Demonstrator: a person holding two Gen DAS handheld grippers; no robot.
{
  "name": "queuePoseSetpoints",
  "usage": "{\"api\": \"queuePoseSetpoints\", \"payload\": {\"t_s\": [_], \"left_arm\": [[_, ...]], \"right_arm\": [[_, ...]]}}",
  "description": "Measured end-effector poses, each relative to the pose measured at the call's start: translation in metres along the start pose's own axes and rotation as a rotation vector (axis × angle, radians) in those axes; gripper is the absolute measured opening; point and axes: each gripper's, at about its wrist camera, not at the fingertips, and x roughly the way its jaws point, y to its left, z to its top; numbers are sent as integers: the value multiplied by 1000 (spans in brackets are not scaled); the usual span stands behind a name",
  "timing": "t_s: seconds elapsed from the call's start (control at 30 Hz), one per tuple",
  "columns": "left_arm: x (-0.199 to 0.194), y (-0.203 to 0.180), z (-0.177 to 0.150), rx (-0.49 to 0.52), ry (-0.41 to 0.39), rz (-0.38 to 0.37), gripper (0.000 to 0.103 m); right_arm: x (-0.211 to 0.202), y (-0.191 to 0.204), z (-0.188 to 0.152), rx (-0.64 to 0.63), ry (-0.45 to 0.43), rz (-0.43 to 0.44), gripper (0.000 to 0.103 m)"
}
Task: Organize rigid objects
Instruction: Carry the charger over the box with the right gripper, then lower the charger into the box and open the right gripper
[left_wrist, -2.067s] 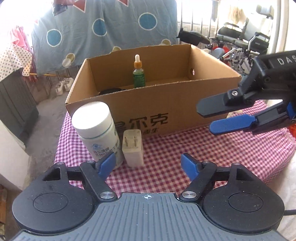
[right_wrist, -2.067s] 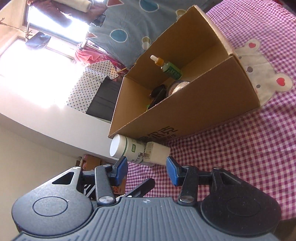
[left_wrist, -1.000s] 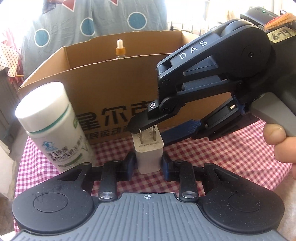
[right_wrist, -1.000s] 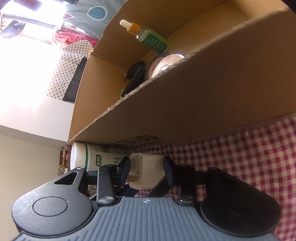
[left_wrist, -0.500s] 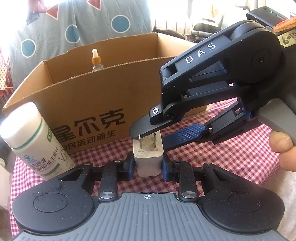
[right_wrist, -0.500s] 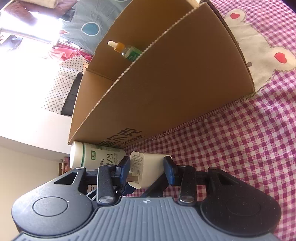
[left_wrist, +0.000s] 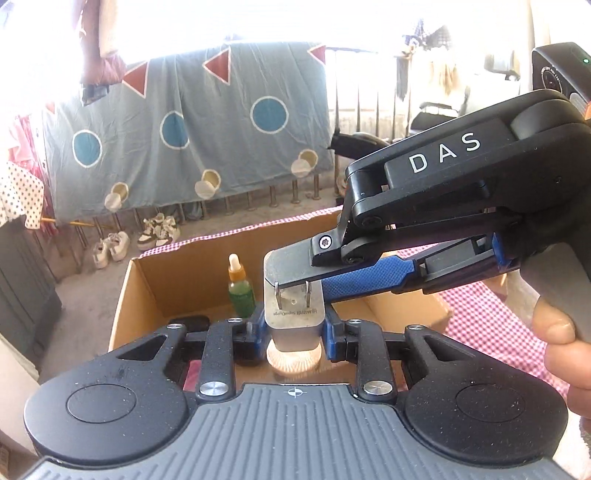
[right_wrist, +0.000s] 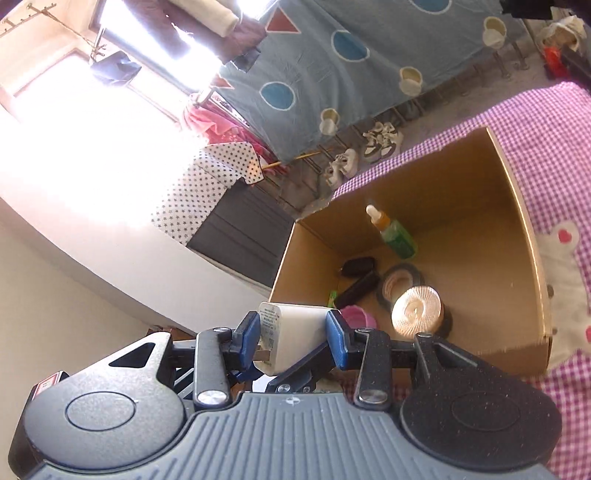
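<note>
Right now your left gripper (left_wrist: 295, 328) is clamped on the lower body of the white charger (left_wrist: 294, 314), and your right gripper (right_wrist: 291, 339) is clamped on the same charger across its other faces, so both tools pinch one small plug adapter at once. In the left wrist view the right tool's upper finger lies just over the two metal prongs (left_wrist: 291, 293) and its blue pad (left_wrist: 364, 277) runs behind the charger. You are holding the charger in the air above the near edge of the open cardboard box (right_wrist: 524, 206), which sits on the pink checked cloth (right_wrist: 554, 155). Inside the box stand a green dropper bottle (right_wrist: 397, 236), a roll of pale thread (right_wrist: 417, 310), a ring of tape (right_wrist: 397, 280) and some dark items. The risk, as I judge it, is the double grip: if one hand pulls or twists apart from the other, the charger may slip, pop loose, or bend a prong; dropped from here it could knock the bottle over. Readable writing: "DAS" (left_wrist: 443, 151) on the right tool; fine print on the charger's face is too small to make out.
</note>
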Motion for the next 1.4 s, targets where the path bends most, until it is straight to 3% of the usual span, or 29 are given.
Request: {"api": "queuePoseSetpoints", "payload": {"t_s": [0.13,0.3,0.5,0.7,1.07,1.4], "left_arm": [[45,6,24,-50,86,-16,27],[102,21,25,-146,227,-62,27],[145,34,18,-202,368,-78,27],[152,39,19,-226,443,-90,28],[169,49,21,-225,471,-90,31],[126,47,32,-222,330,-82,53]], "right_arm": [[26,-17,41,15,47,-57,42],[74,-55,73,43,138,-152,43],[114,-86,84,40,241,-234,43],[135,-91,84,-14,292,-281,43],[147,-87,87,-45,286,-318,43],[98,-71,92,-24,155,-240,43]]}}
